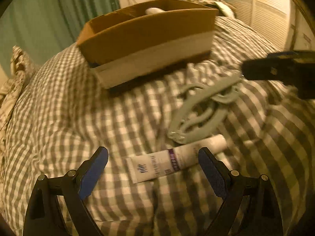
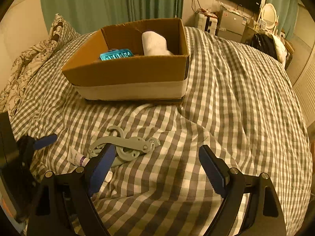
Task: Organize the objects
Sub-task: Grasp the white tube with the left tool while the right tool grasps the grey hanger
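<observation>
A white tube with purple print (image 1: 173, 160) lies on the checked bedspread between the fingers of my open left gripper (image 1: 153, 157), which hovers just above it. A grey folding hanger (image 1: 200, 112) lies just beyond the tube; it also shows in the right wrist view (image 2: 128, 145), with the tube's end (image 2: 75, 157) beside it. A cardboard box (image 2: 126, 72) stands further back, holding a rolled white sock (image 2: 153, 43) and a teal packet (image 2: 116, 55). My right gripper (image 2: 157, 157) is open and empty, right of the hanger.
The bed is covered by a grey-and-white checked spread (image 2: 236, 98). Patterned pillows (image 2: 29, 55) lie at the left. Green curtains (image 2: 110, 2) hang behind. A dark bag (image 2: 263, 43), a wall screen and a mirror are at the far right.
</observation>
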The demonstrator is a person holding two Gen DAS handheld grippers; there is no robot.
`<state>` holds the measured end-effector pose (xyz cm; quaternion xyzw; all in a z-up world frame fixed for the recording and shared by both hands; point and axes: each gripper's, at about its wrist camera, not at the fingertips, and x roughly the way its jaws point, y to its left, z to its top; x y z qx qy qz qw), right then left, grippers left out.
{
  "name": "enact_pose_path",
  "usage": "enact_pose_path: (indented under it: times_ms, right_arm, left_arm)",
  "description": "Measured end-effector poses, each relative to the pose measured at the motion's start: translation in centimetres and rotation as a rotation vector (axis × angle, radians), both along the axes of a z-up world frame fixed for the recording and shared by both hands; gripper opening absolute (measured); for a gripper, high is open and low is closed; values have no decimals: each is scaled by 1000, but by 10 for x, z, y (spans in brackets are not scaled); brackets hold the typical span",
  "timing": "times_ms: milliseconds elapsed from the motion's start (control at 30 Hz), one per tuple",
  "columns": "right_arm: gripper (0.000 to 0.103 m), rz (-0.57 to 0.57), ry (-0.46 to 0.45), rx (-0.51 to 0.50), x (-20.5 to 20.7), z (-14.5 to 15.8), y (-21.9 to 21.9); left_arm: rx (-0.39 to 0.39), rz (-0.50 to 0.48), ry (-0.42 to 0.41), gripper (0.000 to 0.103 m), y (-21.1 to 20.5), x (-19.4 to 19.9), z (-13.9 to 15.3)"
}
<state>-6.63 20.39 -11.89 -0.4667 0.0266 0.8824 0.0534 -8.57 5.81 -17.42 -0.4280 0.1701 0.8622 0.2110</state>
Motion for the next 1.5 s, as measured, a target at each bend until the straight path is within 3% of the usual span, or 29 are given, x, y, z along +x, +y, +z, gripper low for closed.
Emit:
enact_pose_path:
  times_ms: [200,233,333,467,567,733,833,1033,1200,1333,1433,1500]
  right_arm:
    - [87,-17,-21,-12,-3,-4,2]
    - [87,-18,-23,-8,-3,-4,2]
    - [87,-22,-29,1,-4,-5,1]
    - [87,-28,-31,2,-4,-5,2]
    - [87,-26,-31,7,-4,-5,1]
    - [87,-5,-50,29,-8,-7,-6]
    - [87,21,-65,39,-13,-10,-15]
    - [87,50,-152,56,-31,-26,-32]
    - [87,3,-221,-7,-53,-41,-29]
    - [88,-24,-215,-16,-67,-45,-33]
    - [85,-17,-213,20,-71,-48,-40]
    - [74,-1,-201,42,-70,-46,-45]
  left_arm:
    - [-35,-84,-40,93,19,3,-14]
    - [-15,-89,-66,88,18,-2,-16]
    - [68,-102,-147,59,15,-13,-19]
    - [116,-114,-104,34,8,-4,-6]
    - [163,-82,-67,26,-3,1,9]
    - [208,47,-62,23,-27,-13,30]
    - [181,147,-79,22,-43,-35,34]
    - [155,255,-86,22,-73,-74,21]
    - [145,284,-201,22,-80,-84,-19]
    - [174,285,-228,23,-85,-87,-26]
    - [165,280,-225,24,-87,-86,-29]
    - [167,280,-223,24,-87,-87,-29]
